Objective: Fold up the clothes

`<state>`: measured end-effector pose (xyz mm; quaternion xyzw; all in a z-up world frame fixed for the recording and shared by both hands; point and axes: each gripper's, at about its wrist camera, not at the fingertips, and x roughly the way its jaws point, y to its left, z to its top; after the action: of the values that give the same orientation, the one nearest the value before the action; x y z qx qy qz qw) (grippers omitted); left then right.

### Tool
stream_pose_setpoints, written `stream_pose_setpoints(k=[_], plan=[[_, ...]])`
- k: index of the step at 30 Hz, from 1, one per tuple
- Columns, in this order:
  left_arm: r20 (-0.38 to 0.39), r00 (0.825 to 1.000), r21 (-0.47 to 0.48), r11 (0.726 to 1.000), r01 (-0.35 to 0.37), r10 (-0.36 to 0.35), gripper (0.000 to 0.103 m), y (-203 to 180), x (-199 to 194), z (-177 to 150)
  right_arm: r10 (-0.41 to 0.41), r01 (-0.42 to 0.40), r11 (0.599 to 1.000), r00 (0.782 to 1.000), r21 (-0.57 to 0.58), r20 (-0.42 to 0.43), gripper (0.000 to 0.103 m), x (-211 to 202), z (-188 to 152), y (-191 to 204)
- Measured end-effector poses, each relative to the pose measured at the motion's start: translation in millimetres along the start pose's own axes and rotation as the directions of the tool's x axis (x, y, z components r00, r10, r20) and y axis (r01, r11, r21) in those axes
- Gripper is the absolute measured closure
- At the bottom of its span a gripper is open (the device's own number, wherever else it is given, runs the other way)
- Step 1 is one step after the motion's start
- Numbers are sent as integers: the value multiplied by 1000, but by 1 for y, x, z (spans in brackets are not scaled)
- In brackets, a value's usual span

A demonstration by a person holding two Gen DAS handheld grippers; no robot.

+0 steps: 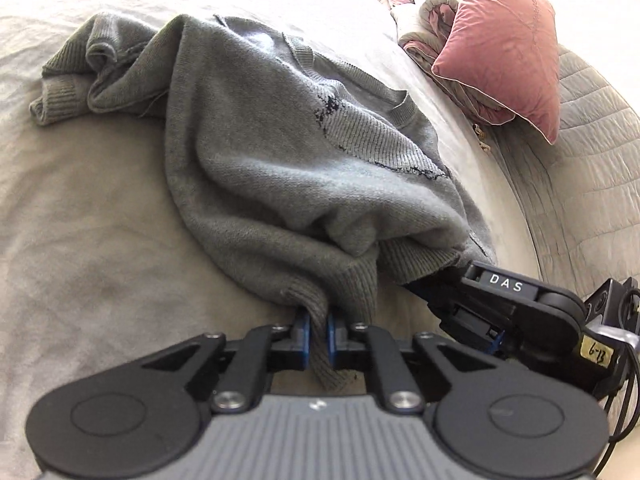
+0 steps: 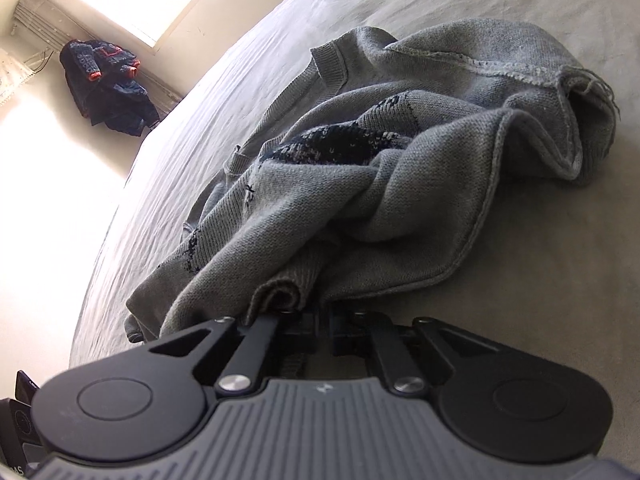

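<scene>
**Both grippers clamped on the sweater hem**

A grey knit sweater (image 1: 280,152) lies crumpled on the beige bed sheet (image 1: 80,240), stretching away from both tools. The left gripper (image 1: 318,338) pinches its ribbed hem between blue pads. Just beside it, the right gripper (image 2: 324,320) is closed on the same hem.

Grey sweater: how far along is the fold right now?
Done: nothing folded; the grey sweater lies bunched and inside out on the bed sheet. In hand: the left gripper and right gripper are each clamped on the ribbed hem. Left: spread it flat, fold sleeves, fold body.
</scene>
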<state>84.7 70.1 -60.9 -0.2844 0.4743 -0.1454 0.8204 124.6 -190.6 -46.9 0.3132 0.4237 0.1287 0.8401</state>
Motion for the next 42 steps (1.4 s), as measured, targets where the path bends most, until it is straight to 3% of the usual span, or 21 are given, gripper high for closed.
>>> stream_pose_setpoints(k=[15,23,31,35,39,42], plan=[[45,999,203,979,18,-28,96,9,-76,-6,-16,31,989,994,-141,108,98,-89,-3,-15],[14,1000,264,965,4,-8,96,31,-102,-20,-63,88,980,988,-177,143,98,-118,3,-32],[-44,998,262,965,-22,35,94,54,-101,-31,-165,177,975,981,-137,98,97,-120,0,-64],[-35,999,219,976,-15,23,94,62,-106,-26,-162,170,978,984,-123,70,89,-120,-2,-71],[-22,1000,185,983,-14,19,90,68,-110,-20,-148,152,980,988,-129,44,89,-121,-3,-72],[-29,999,185,983,-23,29,85,70,-108,-20,-149,150,979,989,-136,19,75,-119,-7,-72]])
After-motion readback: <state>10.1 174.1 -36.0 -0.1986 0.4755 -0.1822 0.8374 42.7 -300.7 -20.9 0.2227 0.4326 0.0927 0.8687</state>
